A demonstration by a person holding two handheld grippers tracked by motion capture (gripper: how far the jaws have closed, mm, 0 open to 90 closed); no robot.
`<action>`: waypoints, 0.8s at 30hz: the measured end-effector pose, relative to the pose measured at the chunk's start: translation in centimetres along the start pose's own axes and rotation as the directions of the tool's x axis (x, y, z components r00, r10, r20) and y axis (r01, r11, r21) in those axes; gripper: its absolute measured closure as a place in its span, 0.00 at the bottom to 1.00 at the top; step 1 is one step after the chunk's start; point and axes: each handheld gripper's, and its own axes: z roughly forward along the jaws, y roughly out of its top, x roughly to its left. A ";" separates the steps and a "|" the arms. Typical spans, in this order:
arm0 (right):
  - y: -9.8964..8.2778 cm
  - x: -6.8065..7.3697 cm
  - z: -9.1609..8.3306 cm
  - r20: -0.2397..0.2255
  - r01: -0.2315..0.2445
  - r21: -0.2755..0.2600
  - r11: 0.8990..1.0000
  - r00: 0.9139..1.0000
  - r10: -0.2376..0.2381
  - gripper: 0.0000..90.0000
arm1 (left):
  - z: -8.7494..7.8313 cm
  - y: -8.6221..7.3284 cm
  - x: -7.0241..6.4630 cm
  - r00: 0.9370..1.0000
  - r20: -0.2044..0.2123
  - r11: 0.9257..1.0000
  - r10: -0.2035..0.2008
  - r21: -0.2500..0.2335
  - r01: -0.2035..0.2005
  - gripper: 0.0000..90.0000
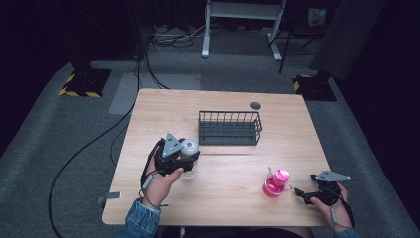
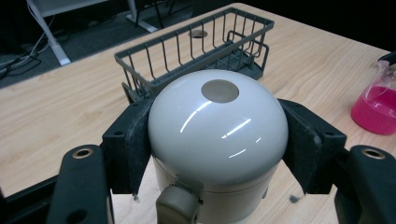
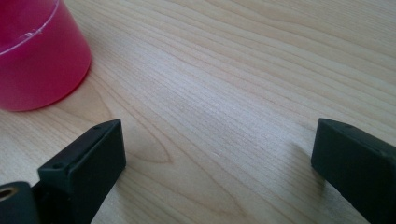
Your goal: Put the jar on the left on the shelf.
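We see a white bottle with a domed lid (image 2: 218, 135) pinched between the two black jaws of the left gripper (image 1: 174, 157), the pads pressing on either side of the dome just under its widest part. A grey round spot sits on the crown of the lid, and a beige latch shows at the front of the collar below it. In the high view the bottle (image 1: 189, 148) sits at the left middle of the wooden table (image 1: 223, 198), in front of the left end of the wire basket (image 1: 229, 128) and near it but apart from it. Whether its base touches the wood we cannot tell, since the hand and gripper cover it. The person's left hand (image 1: 161, 183) wraps the gripper from behind, a denim sleeve at the wrist.

Behind the bottle, in the left gripper view, the dark wire basket (image 2: 196, 51) stands with its long side toward us.

Over at the right front of the table stands a flask of pink liquid (image 1: 275, 184) with a pink cap. The right gripper (image 1: 300, 193) lies low just beside it, its jaws spread wide with only bare wood between them. In the right gripper view the pink flask (image 3: 37, 56) rises just past the left jaw, not touching it.
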 end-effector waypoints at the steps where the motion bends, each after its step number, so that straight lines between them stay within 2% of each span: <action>1: 0.0 0.0 0.0 0.000 0.000 0.000 1.000 1.000 0.000 0.03 | 0.0 0.3 0.0 1.000 0.003 1.000 0.004 -0.002 -0.004 0.35; 17: 0.0 0.0 0.0 0.000 0.000 0.000 1.000 1.000 0.000 0.03 | -0.4 4.3 0.0 0.999 0.025 0.999 0.047 -0.013 -0.047 0.35; 24: 0.0 0.0 0.0 0.000 0.000 0.000 1.000 1.000 0.000 0.03 | -0.1 5.9 0.3 0.998 0.039 0.999 0.051 -0.014 -0.050 0.35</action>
